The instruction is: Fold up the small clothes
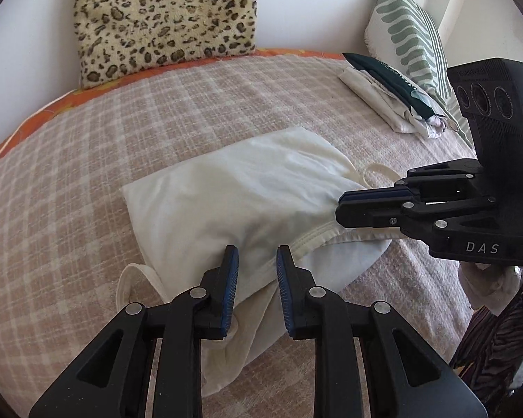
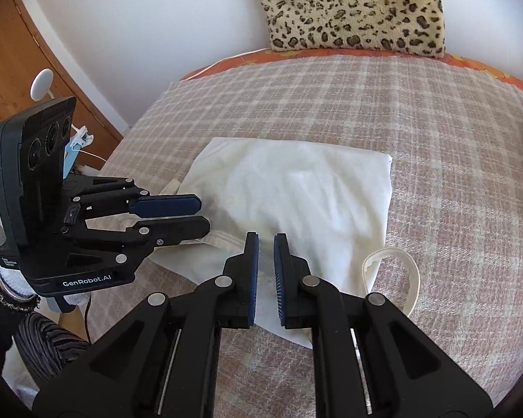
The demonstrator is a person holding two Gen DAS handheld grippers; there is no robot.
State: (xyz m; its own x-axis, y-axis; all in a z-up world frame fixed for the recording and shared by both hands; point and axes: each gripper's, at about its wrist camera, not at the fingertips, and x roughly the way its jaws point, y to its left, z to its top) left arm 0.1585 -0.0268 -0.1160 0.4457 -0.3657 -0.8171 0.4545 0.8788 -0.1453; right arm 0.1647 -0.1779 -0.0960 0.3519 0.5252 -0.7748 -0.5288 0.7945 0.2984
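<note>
Leopard pillow (image 1: pixel 164 17) is propped on the wall at the back left, out of the work area. The blanket (image 1: pixel 87 174) gives a flat folding surface. One white top (image 1: pixel 233 181) lies mid-bed, already doubled over, and two strap loops poke out, probably left to be tucked in. The left gripper (image 1: pixel 256 254) hangs over the near hem with fingers narrowly apart, clamping nothing; my guess is it's lined up to take that edge. The right gripper (image 1: pixel 338 205) sits at the top's right edge, fingers almost together. Creases bunch toward its tips, so I read that as a pinch on the cloth, holding that side for the next fold. One pile of folded clothes (image 1: pixel 383 97) is parked far right, clear of the work. One striped pillow (image 1: pixel 411 35) leans behind it. Count: two grippers, two pillows, one top, one pile.
</note>
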